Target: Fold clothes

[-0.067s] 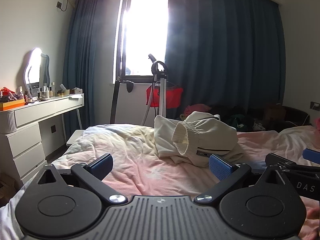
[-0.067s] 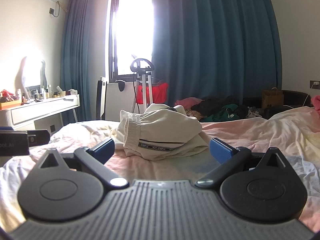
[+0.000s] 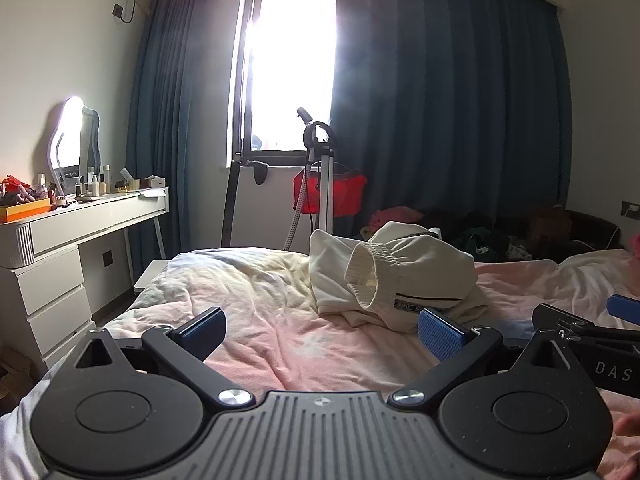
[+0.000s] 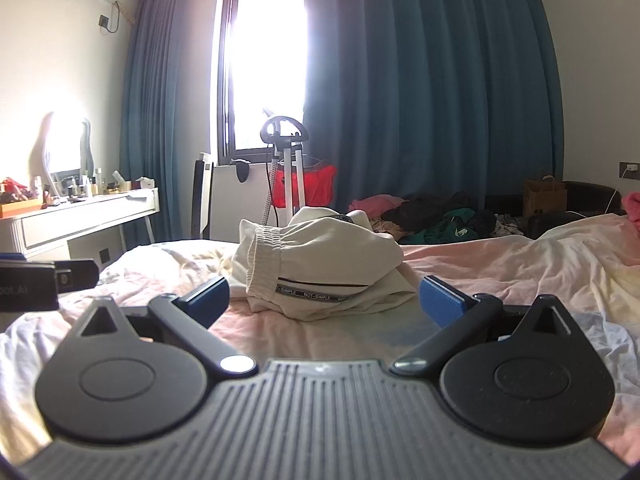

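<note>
Cream sweatpants (image 3: 394,276) (image 4: 320,268) bunched in a heap mid-bed (image 3: 256,312), on pink sheet. Left gripper (image 3: 322,330) and right gripper (image 4: 324,300) hovering near the heap, jaws wide, holding nothing.

The garment (image 4: 320,264) at 12 o'clock is soft cream cloth with a ribbed elastic cuff. The sheet (image 4: 500,276) is crumpled matt cotton (pinkish). The right gripper (image 4: 324,304) is matt black plastic with textured blue pads (image 4: 442,300) and shiny metal screws (image 4: 239,364).
</note>
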The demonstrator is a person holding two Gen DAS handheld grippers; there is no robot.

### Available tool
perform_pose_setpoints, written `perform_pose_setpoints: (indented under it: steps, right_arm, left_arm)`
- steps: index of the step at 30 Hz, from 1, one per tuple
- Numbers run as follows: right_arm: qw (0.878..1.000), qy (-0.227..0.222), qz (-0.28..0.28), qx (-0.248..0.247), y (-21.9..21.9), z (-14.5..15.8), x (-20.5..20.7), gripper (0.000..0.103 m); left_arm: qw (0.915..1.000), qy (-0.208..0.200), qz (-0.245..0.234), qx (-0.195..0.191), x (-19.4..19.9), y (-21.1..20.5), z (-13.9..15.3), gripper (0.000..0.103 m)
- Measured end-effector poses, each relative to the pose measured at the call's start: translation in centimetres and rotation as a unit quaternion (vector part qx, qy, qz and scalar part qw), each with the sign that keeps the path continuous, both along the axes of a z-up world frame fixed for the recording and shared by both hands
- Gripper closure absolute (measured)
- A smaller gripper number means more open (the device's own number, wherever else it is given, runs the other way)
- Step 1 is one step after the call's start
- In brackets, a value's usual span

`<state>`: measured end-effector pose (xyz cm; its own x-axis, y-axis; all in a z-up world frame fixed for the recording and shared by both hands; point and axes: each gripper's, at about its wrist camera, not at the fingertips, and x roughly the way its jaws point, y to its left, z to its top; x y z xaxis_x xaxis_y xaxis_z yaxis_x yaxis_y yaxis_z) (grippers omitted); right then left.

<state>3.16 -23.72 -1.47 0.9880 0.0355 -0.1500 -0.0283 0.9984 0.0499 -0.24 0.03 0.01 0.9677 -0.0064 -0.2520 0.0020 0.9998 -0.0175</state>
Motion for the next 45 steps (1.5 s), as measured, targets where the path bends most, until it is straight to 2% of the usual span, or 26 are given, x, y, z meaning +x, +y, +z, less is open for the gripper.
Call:
perform_pose_setpoints:
  steps: [9,18,35,45]
  right_arm:
    - [1.000,0.002,-0.001,0.003,0.0,0.2,-0.2,0.000]
    - [1.000,0.002,0.000,0.015,-0.4,0.1,-0.2,0.000]
    - [1.000,0.008,0.007,0.010,-0.5,0.2,-0.1,0.000]
    - [0.999,0.008,0.004,0.031,-1.3,0.3,0.0,0.000]
  left_arm:
    - [0.9998,0.000,-0.005,0.019,-0.2,-0.5,0.1,0.000]
    - [0.9999,0.004,-0.001,0.011,0.2,-0.4,-0.6,0.000]
    - [0.9996,0.005,-0.024,0.017,0.5,-0.9,-1.0,0.000]
    - [0.9994,0.006,-0.026,0.021,0.6,-1.2,-1.4,0.000]
